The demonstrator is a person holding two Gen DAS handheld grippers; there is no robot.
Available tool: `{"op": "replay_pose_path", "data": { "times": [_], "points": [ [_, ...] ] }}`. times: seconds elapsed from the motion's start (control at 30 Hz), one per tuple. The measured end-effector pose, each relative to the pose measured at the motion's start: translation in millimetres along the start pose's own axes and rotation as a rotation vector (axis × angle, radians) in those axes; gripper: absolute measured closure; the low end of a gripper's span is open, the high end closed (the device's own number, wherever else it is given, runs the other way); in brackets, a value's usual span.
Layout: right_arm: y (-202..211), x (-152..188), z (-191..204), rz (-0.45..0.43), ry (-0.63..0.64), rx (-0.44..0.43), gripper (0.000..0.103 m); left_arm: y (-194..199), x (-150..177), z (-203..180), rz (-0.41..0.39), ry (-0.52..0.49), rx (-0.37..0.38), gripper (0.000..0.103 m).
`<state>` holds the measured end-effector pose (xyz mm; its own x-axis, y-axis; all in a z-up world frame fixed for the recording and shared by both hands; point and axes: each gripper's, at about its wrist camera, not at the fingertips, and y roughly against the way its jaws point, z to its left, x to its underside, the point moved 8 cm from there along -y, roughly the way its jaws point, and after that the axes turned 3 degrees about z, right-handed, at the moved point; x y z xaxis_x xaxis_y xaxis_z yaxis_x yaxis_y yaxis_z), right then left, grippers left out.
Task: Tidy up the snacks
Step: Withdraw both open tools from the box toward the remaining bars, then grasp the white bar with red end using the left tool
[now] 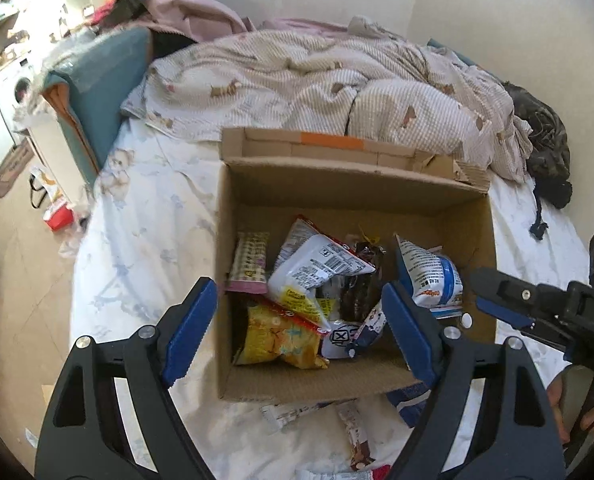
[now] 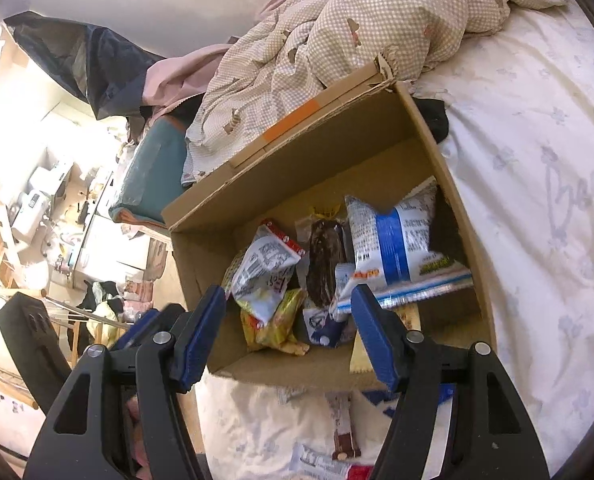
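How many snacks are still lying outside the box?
3 show on the bed before the box: a clear wrapper, a brown bar, a red-ended packet. Grippers may hide more.

Legible text is scarce. White capitals "DAS", cut off by the frame edge, stand on the black body of the right gripper [image 1: 501, 300] as seen from the left wrist view. A pale cursive word beginning "Bea", running off at the edge, is printed on the white bedsheet [image 2: 537, 200] in the right wrist view. A boxed "X" mark shows on a small blue-and-white packet [image 1: 347, 338] in the cardboard box [image 1: 433, 196]. The blue-banded white bag [image 2: 393, 240] and the white bag with a barcode [image 1: 317, 268] carry dense fine print too small to read.
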<state>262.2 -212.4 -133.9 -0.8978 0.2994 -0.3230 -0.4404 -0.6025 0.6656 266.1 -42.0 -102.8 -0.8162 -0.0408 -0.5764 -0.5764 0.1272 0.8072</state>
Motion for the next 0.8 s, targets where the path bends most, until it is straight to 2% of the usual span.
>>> {"op": "replay_pose_path", "data": {
  "times": [0.03,0.17,0.27,0.33,0.4,0.47,0.6,0.7,0.8],
  "points": [
    [4.2,3.8,1.3,-0.001,0.003,0.000,0.034,5.8,0.7,1.0,-0.013,-0.003,-0.004,0.020],
    [15.4,16.5,3.6,-0.001,0.024,0.014,0.034,24.4,9.1,5.5,-0.032,0.011,0.011,0.001],
    [24.1,30.6,-2.4,0.004,0.000,0.024,0.031,31.6,19.5,9.5,-0.011,0.020,0.012,0.001],
    [31.1,39.1,-8.4,-0.002,-0.016,0.051,0.018,35.0,28.7,12.9,0.006,0.035,0.012,0.001],
    [38.4,46.4,-13.8,-0.026,-0.024,0.095,0.014,37.3,35.8,17.8,0.022,0.058,0.017,0.001],
    [42.9,54.2,-21.1,-0.026,-0.044,0.124,0.013,38.4,45.3,22.2,0.049,0.079,0.015,0.001],
    [49.9,69.9,-31.8,-0.007,-0.086,0.127,0.013,38.0,63.9,24.3,0.086,0.095,0.021,0.001],
    [55.7,78.9,-38.2,-0.006,-0.104,0.130,0.013,29.9,80.0,24.2,0.144,0.108,0.033,0.001],
    [60.0,86.3,-44.7,-0.005,-0.139,0.120,0.013,12.8,102.4,23.1,0.242,0.146,0.051,0.001]
  ]
}}
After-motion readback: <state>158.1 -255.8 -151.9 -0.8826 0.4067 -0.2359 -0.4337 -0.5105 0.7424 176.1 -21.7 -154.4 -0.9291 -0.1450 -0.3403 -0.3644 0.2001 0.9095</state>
